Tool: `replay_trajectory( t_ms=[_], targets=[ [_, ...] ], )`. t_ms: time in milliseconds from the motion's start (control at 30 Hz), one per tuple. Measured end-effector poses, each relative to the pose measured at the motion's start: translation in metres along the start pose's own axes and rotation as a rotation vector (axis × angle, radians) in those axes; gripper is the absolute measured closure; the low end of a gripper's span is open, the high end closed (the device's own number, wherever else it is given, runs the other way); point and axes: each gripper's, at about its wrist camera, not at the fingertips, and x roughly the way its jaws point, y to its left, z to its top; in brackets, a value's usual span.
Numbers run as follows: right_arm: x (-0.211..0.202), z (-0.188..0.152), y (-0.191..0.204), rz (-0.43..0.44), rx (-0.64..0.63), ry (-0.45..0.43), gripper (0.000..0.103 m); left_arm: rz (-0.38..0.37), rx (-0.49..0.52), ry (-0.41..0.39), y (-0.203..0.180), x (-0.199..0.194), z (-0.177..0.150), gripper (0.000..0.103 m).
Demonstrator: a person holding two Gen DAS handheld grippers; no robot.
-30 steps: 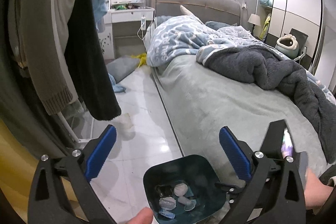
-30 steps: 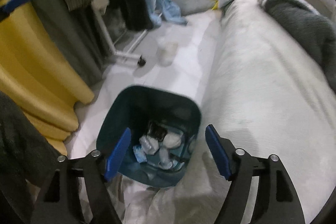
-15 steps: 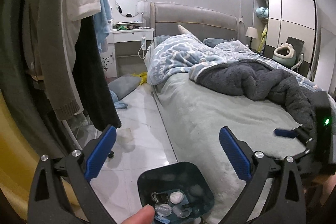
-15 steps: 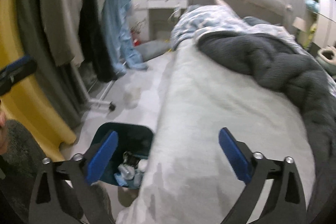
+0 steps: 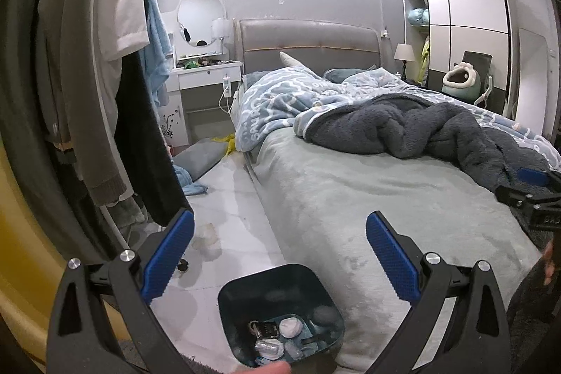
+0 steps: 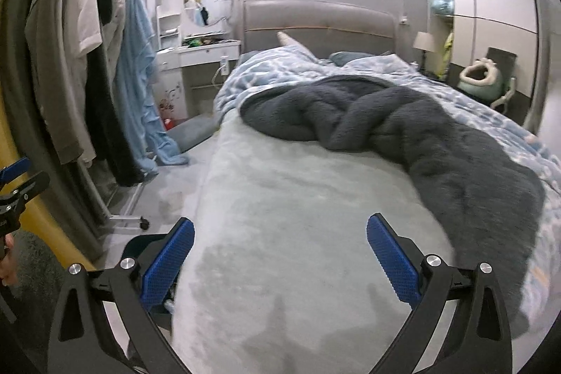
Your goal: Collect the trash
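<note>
Bedroom clutter frames both views: a bed [image 5: 350, 198] with pale sheet, a rack of hanging clothes [image 5: 87, 76] to the left, white floor [image 5: 228, 198] between them.

Left gripper [image 5: 279, 260] hangs spread and empty above the dark teal trash bin [image 5: 252, 293], which stands on the floor touching the bed's foot corner and holds several crumpled wrappers and wads. Right gripper [image 6: 280, 260], likewise spread with nothing between its pads, hovers over the bare sheet; only a sliver of the bin [image 6: 140, 242] shows behind its left finger.

Beyond the left gripper, a pale crumpled scrap [image 5: 207, 235] lies on the floor near the caster of the rack, well apart from the bin. It looks like the nearest piece left to gather, though blur makes its material uncertain.

To take it well, the left gripper should probably drop low with its fingers straddling the scrap, close gently so the light piece is pinched and not pushed away across the slick tile, and keep clear of the hanging sleeves and the rack's foot. No trash is visible on the sheet.
</note>
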Motion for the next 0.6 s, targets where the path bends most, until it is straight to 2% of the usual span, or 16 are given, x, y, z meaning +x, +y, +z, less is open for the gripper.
replay_trajectory(
  t_ms=[367,600],
  targets=[
    [-0.036,-0.034,-0.022,-0.048,0.012,-0.013,0.003,-0.046,0.005,-0.003,-0.023,-0.006,-0.014,0.003],
    [-0.035,-0.038,-0.022,-0.001,0.015,-0.025,0.003,-0.066,0.039,0.007,-0.034,0.0,-0.024,0.003]
  ],
)
